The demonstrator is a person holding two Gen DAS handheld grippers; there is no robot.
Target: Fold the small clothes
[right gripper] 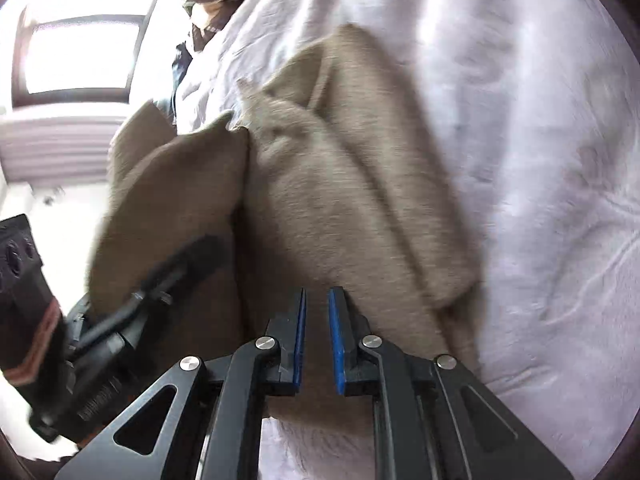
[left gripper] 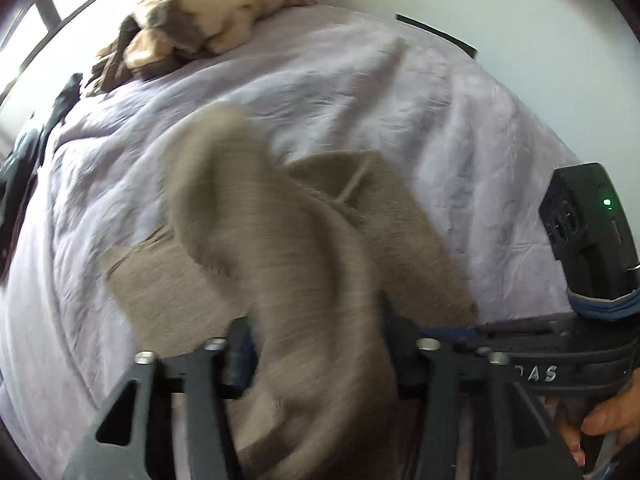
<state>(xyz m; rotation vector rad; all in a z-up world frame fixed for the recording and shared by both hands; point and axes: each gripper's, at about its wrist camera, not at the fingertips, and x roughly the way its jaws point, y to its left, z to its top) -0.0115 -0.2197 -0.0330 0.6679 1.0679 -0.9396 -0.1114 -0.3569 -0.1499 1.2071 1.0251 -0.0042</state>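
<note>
A beige knit garment (left gripper: 280, 248) lies bunched on the lilac bedspread (left gripper: 360, 92). My left gripper (left gripper: 316, 332) stands wide open with a thick fold of the garment draped between its fingers. In the right wrist view the same garment (right gripper: 352, 184) lies in folds ahead. My right gripper (right gripper: 317, 304) has its blue pads (right gripper: 335, 328) a narrow gap apart, with garment fabric lying between and under them. The left gripper's fingers (right gripper: 176, 264) show at the left, under a raised flap of the garment. The right gripper's body (left gripper: 588, 240) shows at the right of the left wrist view.
A tan fluffy blanket (left gripper: 216, 16) is heaped at the far end of the bed. Dark clothes (left gripper: 36, 148) lie at the bed's left edge. A bright window (right gripper: 80, 56) is at the far left. A white wall (left gripper: 520, 20) is behind the bed.
</note>
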